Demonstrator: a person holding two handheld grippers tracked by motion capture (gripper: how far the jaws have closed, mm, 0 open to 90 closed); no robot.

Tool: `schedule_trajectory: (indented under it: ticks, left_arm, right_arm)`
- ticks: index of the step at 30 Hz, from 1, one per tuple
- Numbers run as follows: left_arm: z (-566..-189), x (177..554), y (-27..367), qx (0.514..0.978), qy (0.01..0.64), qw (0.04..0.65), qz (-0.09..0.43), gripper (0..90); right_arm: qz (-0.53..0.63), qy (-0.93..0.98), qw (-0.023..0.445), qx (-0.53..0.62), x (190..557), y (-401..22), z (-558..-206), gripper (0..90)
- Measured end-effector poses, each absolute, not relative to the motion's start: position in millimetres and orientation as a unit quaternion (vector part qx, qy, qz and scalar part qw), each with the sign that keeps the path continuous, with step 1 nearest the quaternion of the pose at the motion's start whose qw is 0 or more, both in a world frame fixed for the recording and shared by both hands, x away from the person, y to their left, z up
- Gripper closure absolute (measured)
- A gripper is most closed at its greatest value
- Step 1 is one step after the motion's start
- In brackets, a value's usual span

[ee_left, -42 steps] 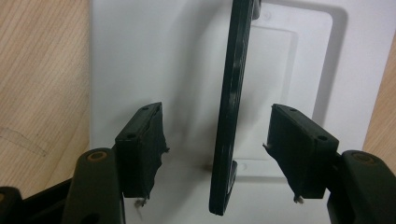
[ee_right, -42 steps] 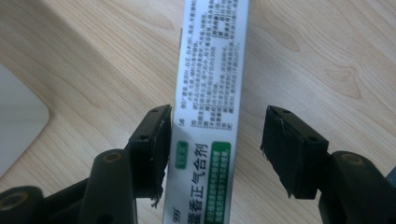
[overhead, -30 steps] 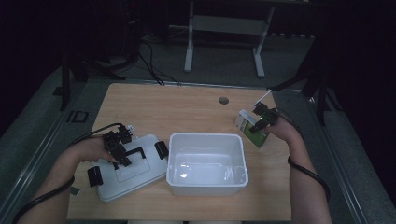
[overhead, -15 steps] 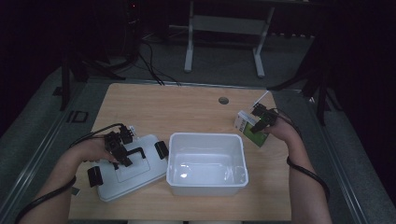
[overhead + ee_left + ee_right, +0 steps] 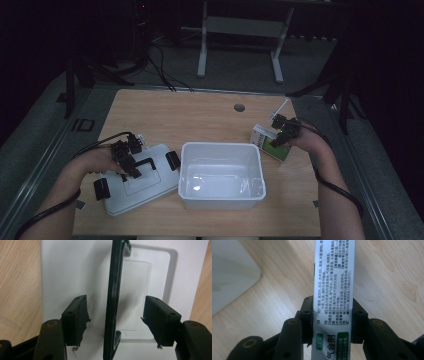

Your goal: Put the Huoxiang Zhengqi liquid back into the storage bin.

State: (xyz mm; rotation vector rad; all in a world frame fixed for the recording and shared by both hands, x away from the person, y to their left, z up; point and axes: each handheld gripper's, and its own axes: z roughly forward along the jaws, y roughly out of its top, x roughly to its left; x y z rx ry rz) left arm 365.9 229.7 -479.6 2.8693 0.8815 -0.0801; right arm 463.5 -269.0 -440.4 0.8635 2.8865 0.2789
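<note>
Overhead, label by label:

Table: a light wooden table (image 5: pixel 165 115) with visible grain and a small round grommet hole (image 5: pixel 239 107) near the far edge.
Room: dark all round; grey carpet floor (image 5: pixel 50 125) beside the table, black cables (image 5: pixel 160 70) trailing on it, and a grey metal stand (image 5: pixel 240 30) beyond the far edge.
Bin: an open white plastic bin (image 5: pixel 222 197) sits at the table's near middle, its inside bare and glossy.
Lid: a white lid (image 5: pixel 150 187) lies flat on the table just left of the bin, slightly turned, with black clips at its ends and a black handle (image 5: pixel 113 290) standing up across its recessed middle.
Left gripper: the left gripper (image 5: pixel 127 159) hangs over the lid, jaws parted wide on either side of the handle; in the left gripper view the pads (image 5: pixel 75 317) stand clear of the handle, gripping nothing.
Carton: a white-and-green carton (image 5: pixel 334 275) with printed text is right of the bin's far corner, tilted, just above the wood near the table's right edge.
Right gripper: the right gripper (image 5: pixel 281 134) has just been closing its jaws, and its pads (image 5: pixel 308 315) press both long sides of the carton, clamping it.
Arms: the person's forearms come in from the near edge, a cable looped by each wrist.
</note>
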Motion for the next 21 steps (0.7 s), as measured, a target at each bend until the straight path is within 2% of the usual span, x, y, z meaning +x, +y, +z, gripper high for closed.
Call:
schedule_trajectory:
  ticks: [9,21]
  left_arm:
    - [-476.7,364.7,227.6,0.954,0.289,0.069,-0.025,36.6]
    - [-475.8,363.6,225.8,0.954,0.29,0.068,-0.025,36.6]
  right_arm:
    - [0.099,0.96,0.05,0.258,438.8,-274.2,-418.5,63.6]
    - [0.108,0.965,0.067,0.229,409.2,-285.6,-370.0,63.6]
